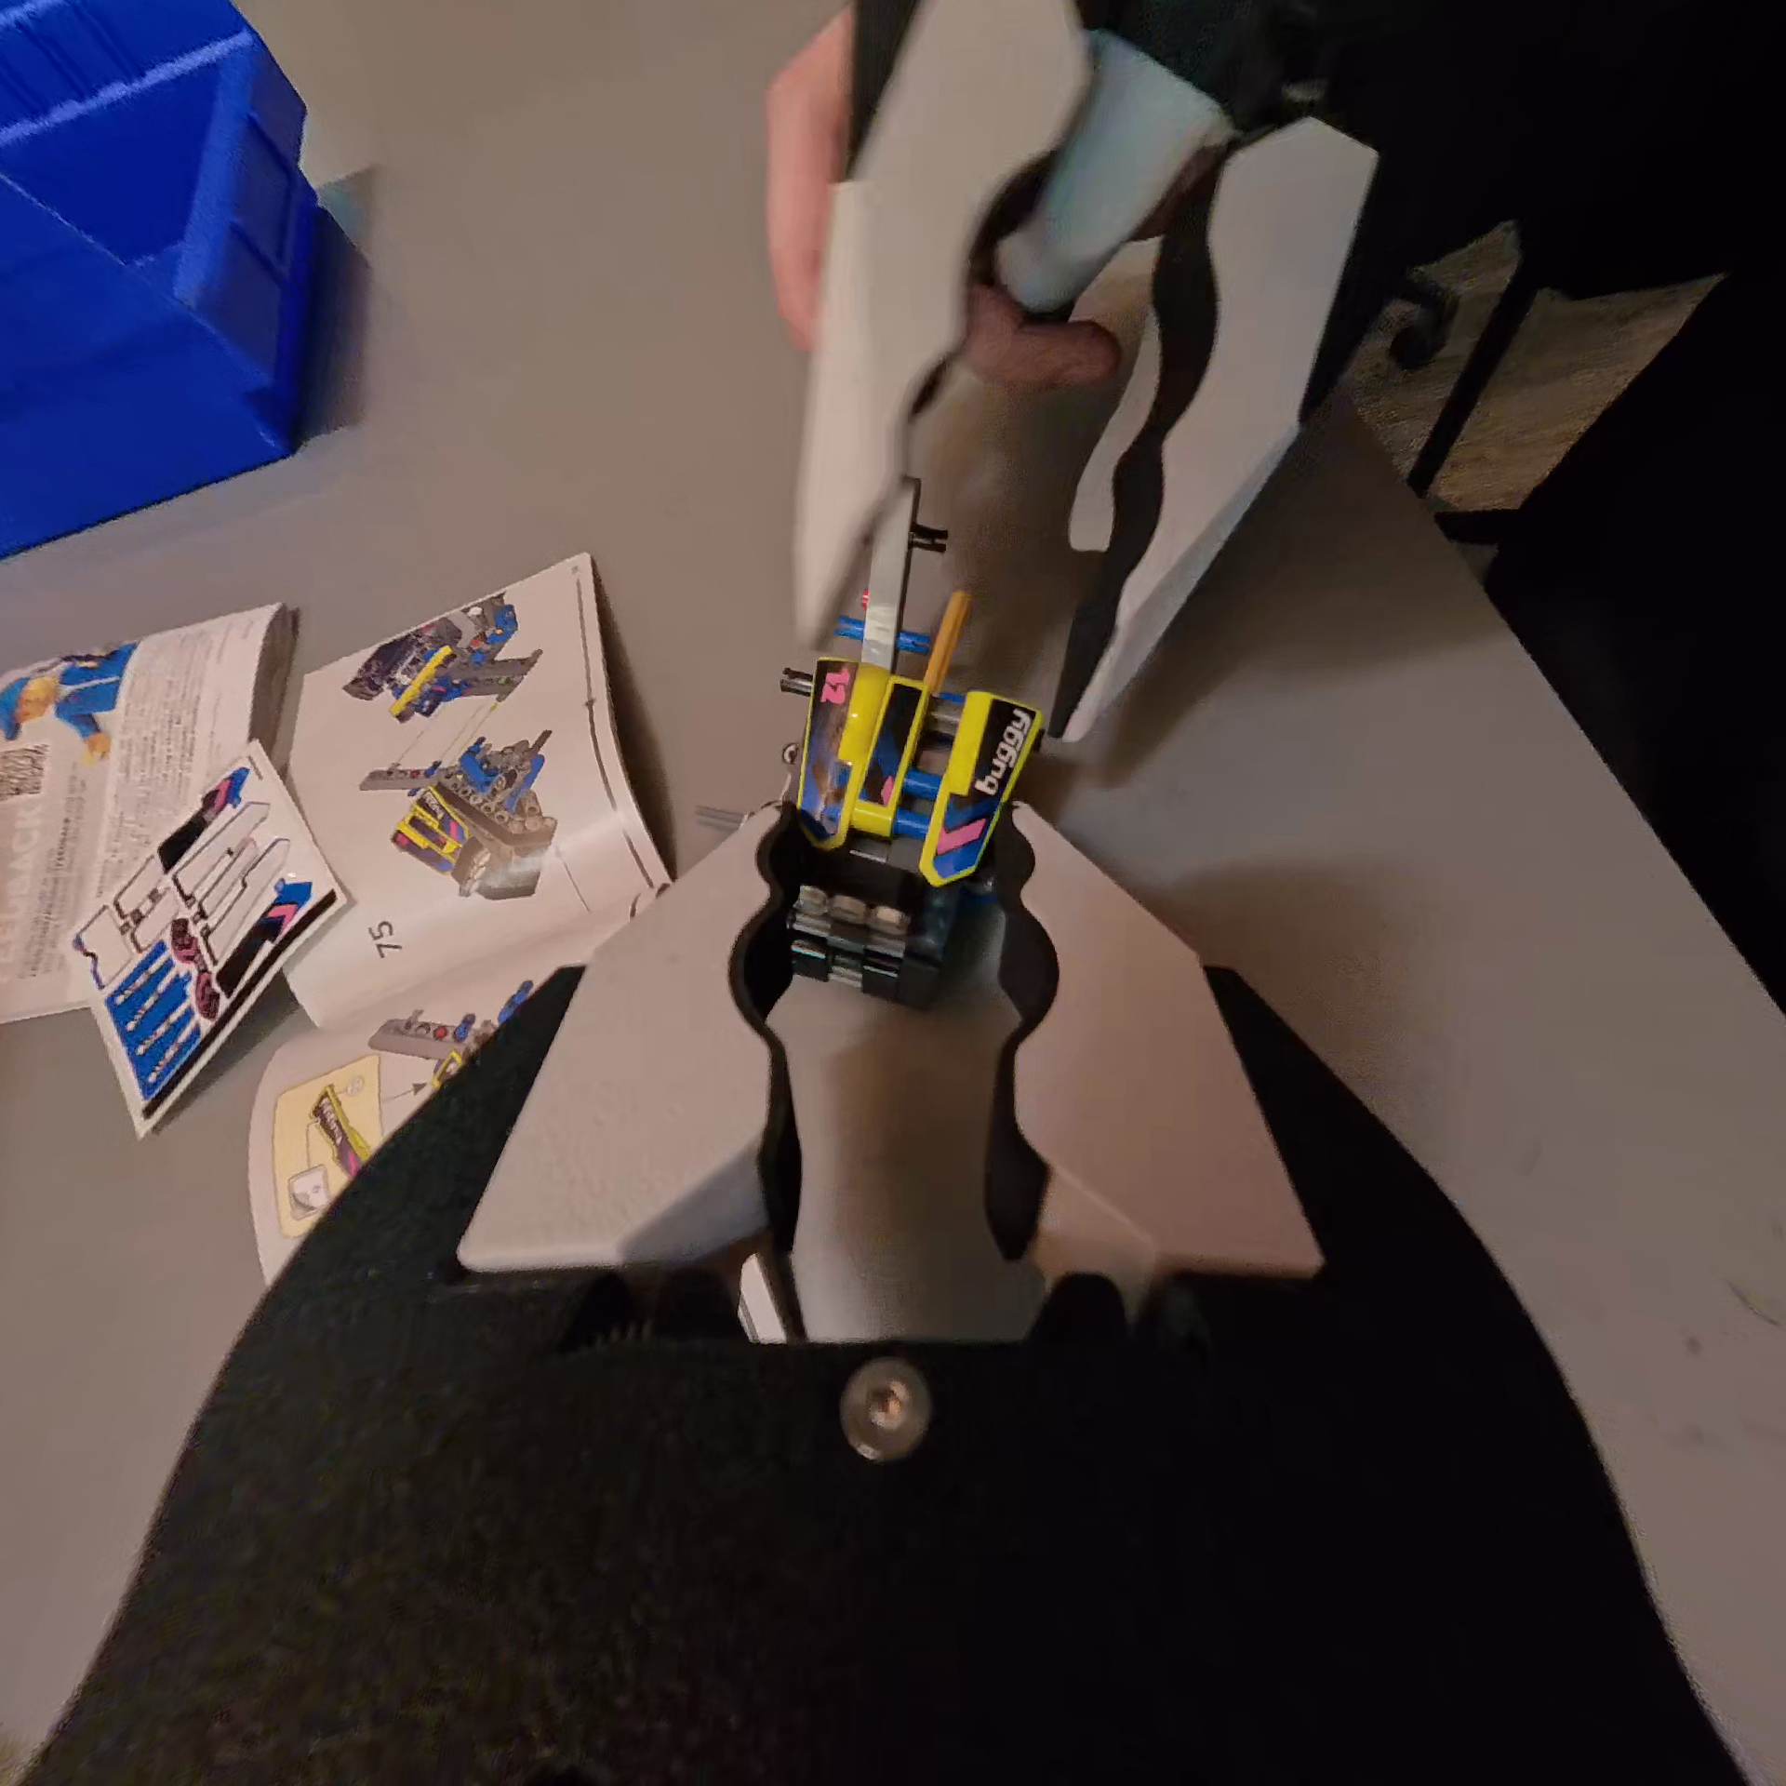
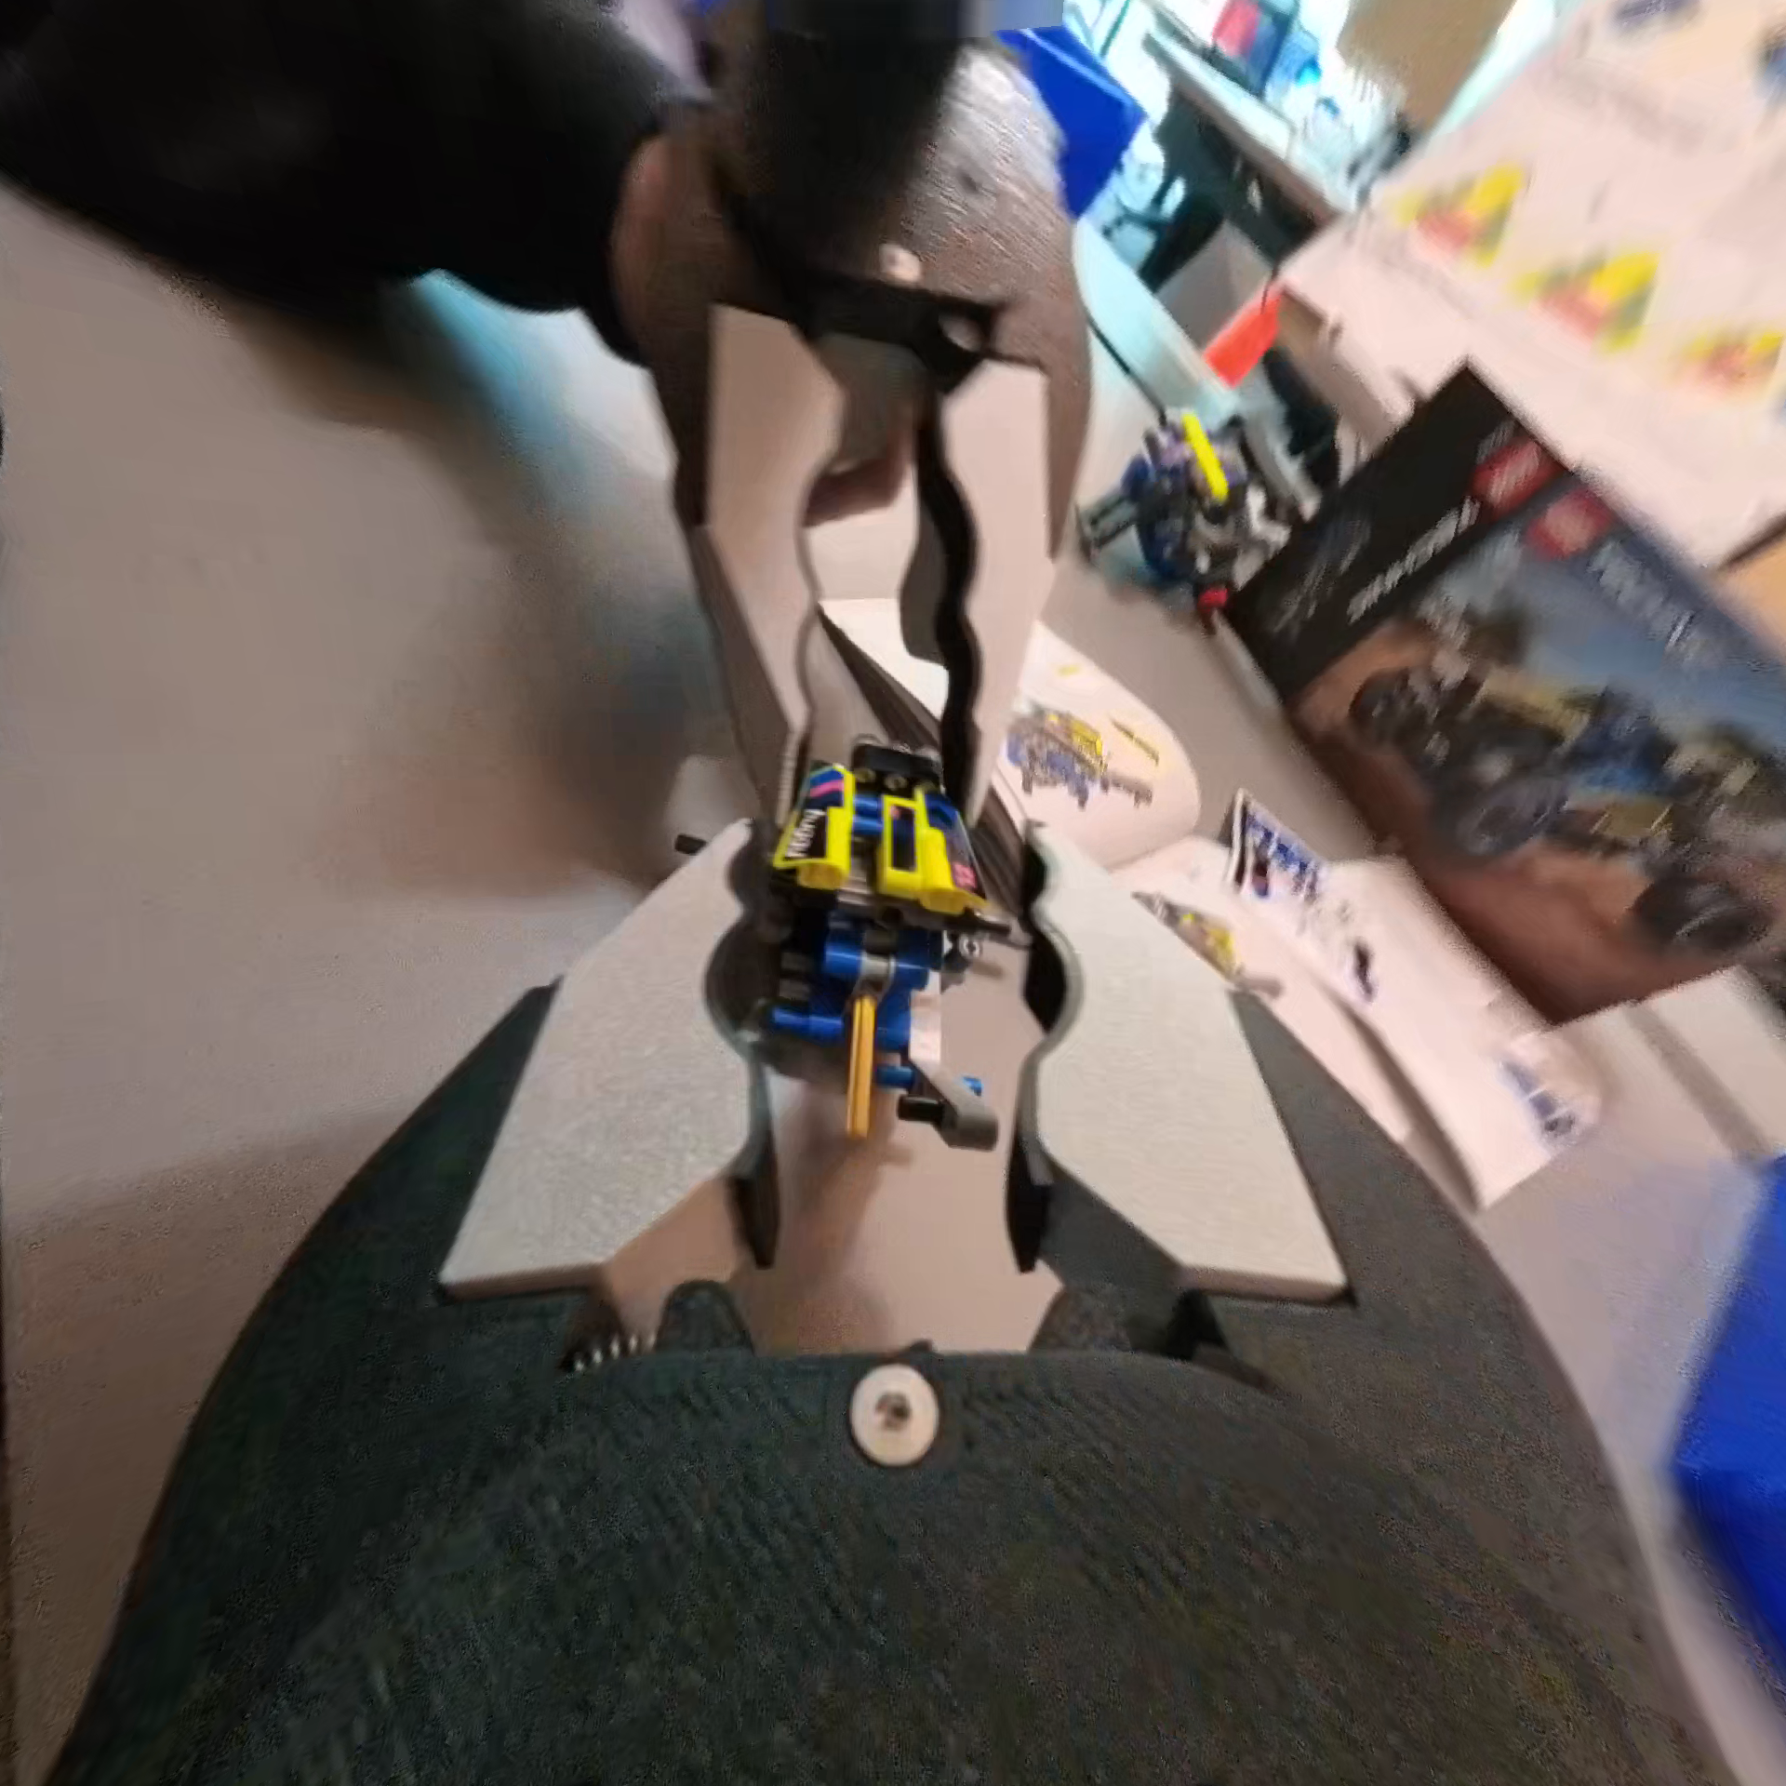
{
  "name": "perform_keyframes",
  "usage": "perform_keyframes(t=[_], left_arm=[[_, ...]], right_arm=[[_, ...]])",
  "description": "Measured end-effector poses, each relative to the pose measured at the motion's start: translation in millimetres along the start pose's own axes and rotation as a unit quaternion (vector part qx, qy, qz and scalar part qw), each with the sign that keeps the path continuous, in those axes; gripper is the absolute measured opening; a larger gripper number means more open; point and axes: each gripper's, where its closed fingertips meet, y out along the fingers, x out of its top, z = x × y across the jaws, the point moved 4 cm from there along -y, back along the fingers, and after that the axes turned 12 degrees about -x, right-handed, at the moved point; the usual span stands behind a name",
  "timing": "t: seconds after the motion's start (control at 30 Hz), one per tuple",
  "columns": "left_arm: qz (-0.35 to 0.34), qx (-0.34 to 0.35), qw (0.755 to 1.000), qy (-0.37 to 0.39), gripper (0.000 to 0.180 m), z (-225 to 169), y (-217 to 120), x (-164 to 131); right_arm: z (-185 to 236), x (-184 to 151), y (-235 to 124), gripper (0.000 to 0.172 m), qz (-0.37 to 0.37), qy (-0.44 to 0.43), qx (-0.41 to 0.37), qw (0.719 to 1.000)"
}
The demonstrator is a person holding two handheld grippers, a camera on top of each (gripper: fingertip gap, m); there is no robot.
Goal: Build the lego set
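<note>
1. Two grippers meet on one small toy buggy build [image 1: 908,802], yellow and blue with black blocks, held above the grey table [image 1: 580,290]. Your left gripper [image 1: 894,870] pinches its black lower end between the fingertips; both pads sit against the sides, though the contact on the right side is partly masked by a yellow panel.

2. Your right gripper [image 2: 889,889] has fingers spread wider than the build. In the left wrist view one of its fingers [image 1: 850,541] is against the upright grey beam, blurred, while the other stands clear to the side. Whether any pad presses, you cannot tell.

3. A yellow axle [image 2: 860,1073] and a grey connector stick out of the blue section toward the right camera; the far end of the build is hidden behind the left gripper's fingers there.

4. Beyond, on the table: an open instruction booklet [image 1: 464,773], its lower page cut off by your left gripper's body, and a sticker sheet [image 1: 203,928] lying on a second leaflet.

5. Farther off: a blue bin [image 1: 145,271] cropped by the frame edge, a dark product box [image 2: 1546,773], and another toy build [image 2: 1189,503], all smeared by motion blur in the right wrist view.

6. Your hand [image 1: 802,193] behind the right gripper is mostly covered.
</note>
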Motion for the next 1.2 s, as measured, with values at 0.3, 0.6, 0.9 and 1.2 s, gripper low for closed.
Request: perform_keyframes(t=[0.3,0.6,0.9,1.2], left_arm=[[0.012,0.026,1.0,0.014,0.036,2,2,1],[0.005,0.017,1.0,0.001,0.035,2,3,2],[-0.003,0.009,1.0,-0.016,0.035,4,3,1],[-0.011,0.009,1.0,-0.005,0.038,5,2,1]], right_arm=[[-4,-18,11,0.057,0.026,0.065,0.057,0.996],[-2,-12,13,0.047,0.017,0.097,0.084,0.992],[-4,-13,15,0.046,0.025,0.113,0.09,0.989],[-6,-13,16,0.04,0.019,0.106,0.082,0.991]])
